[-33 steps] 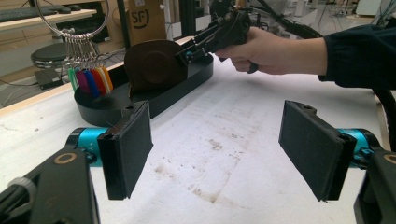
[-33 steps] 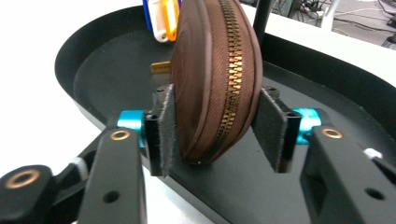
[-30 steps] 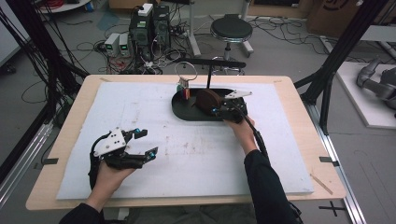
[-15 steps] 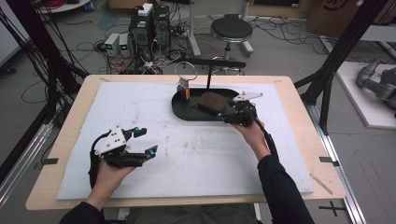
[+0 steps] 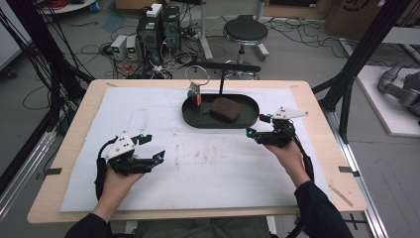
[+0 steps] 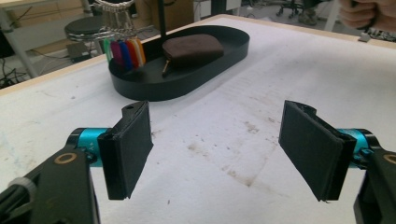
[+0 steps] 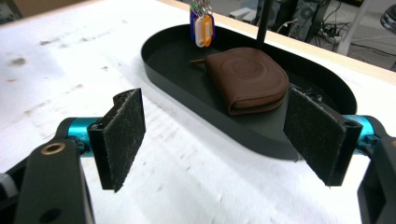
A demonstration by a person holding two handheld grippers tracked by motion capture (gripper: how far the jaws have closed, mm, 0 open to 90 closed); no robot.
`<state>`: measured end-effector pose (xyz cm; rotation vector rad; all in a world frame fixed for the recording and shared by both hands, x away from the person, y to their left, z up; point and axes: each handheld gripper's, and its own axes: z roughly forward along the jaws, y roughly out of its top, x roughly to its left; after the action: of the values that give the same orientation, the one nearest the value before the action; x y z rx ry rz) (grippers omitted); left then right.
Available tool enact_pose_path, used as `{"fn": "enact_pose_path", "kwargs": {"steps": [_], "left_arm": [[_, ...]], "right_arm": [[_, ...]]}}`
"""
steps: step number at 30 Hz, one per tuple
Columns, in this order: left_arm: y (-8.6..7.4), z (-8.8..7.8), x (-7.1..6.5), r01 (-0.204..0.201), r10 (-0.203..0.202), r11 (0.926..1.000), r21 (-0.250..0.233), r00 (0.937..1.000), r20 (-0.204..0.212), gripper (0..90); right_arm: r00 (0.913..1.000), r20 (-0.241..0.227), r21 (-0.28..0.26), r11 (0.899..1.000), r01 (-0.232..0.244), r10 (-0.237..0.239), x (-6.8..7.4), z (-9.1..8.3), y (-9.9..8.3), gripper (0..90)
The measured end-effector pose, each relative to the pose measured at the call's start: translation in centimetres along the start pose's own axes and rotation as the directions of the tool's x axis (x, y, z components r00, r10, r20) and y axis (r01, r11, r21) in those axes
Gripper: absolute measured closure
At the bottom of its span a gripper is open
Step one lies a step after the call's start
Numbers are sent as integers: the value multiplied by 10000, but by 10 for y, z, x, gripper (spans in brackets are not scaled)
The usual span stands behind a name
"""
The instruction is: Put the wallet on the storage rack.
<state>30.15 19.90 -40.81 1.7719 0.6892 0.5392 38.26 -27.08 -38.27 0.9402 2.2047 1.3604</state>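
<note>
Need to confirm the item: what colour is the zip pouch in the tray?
Brown pouch, clearest in the right gripper view.

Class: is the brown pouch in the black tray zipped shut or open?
Shut: the brown pouch lies flat, its zipper closed along the edge.

The pouch [image 7: 247, 79] looks like smooth brown leather with a faint embossed ring and a zipped edge. The tray [image 7: 261, 135] is matt black, smooth, metal or plastic. The key tags [image 7: 201, 29] are glossy coloured plastic on a thin metal ring. The jaws carry rough, fuzzy black pads on shiny blue metal fittings. The table [image 5: 317, 99] has pale wood edges under a stained white sheet, faintly grainy.
</note>
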Motion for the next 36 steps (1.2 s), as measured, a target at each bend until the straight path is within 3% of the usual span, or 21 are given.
{"fn": "enact_pose_path", "kwargs": {"steps": [6, 20, 25, 36], "left_arm": [[-2, -2, 5, 257, -257, 9997, -1, 9990, -363, 255], [-1, -15, 13, 297, -320, 9992, -269, 9954, -907, 248], [-2, -20, 17, 369, -405, 9988, -335, 9926, -1144, 245], [-6, -24, 23, 508, -536, 9984, -245, 9899, -1312, 245]], "right_arm": [[9983, -49, -195, 9981, -582, 581, -3, -26, -17, 215], [9963, 578, -524, 9968, -600, 630, -21, -60, -57, 215], [9928, 856, -709, 9944, -782, 841, -26, -65, -59, 215], [9901, 1052, -480, 9950, -879, 925, -29, -63, -62, 215]]}}
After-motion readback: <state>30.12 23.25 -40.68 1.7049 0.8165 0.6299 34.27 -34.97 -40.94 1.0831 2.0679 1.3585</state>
